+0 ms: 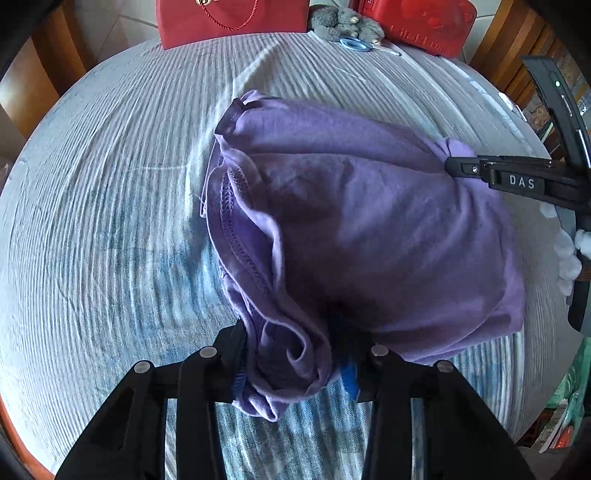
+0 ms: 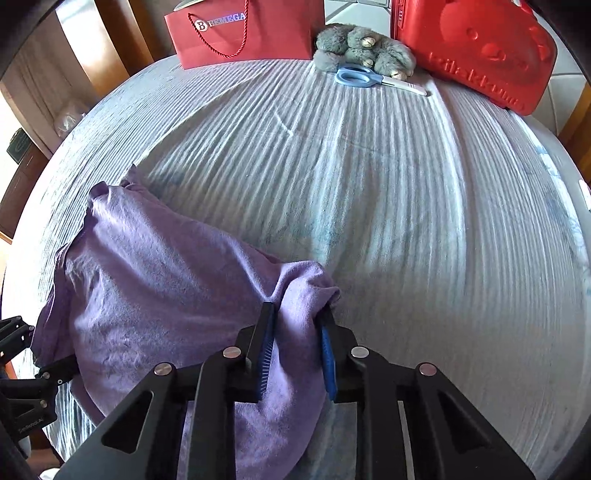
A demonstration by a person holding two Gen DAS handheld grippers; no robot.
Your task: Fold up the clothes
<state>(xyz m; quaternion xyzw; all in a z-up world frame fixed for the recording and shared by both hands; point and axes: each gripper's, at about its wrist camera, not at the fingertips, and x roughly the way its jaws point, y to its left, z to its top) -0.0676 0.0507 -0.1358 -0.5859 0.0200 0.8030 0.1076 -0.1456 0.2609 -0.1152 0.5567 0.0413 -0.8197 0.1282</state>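
Observation:
A purple garment (image 1: 351, 229) lies bunched and partly folded on the striped grey-blue bedcover (image 1: 110, 184). My left gripper (image 1: 295, 354) is shut on a gathered near edge of it, cloth bulging between the blue pads. My right gripper (image 2: 297, 332) is shut on another bunched corner of the purple garment (image 2: 159, 288). In the left wrist view the right gripper (image 1: 454, 166) pinches the garment's far right corner. In the right wrist view the left gripper (image 2: 55, 373) shows at the garment's left edge.
At the far edge stand a red paper bag (image 2: 251, 33), a grey plush toy (image 2: 365, 46), blue-handled scissors (image 2: 369, 79) and a red case (image 2: 480, 48). Wooden furniture (image 1: 33, 81) rings the bed. The bedcover (image 2: 406, 206) stretches to the right.

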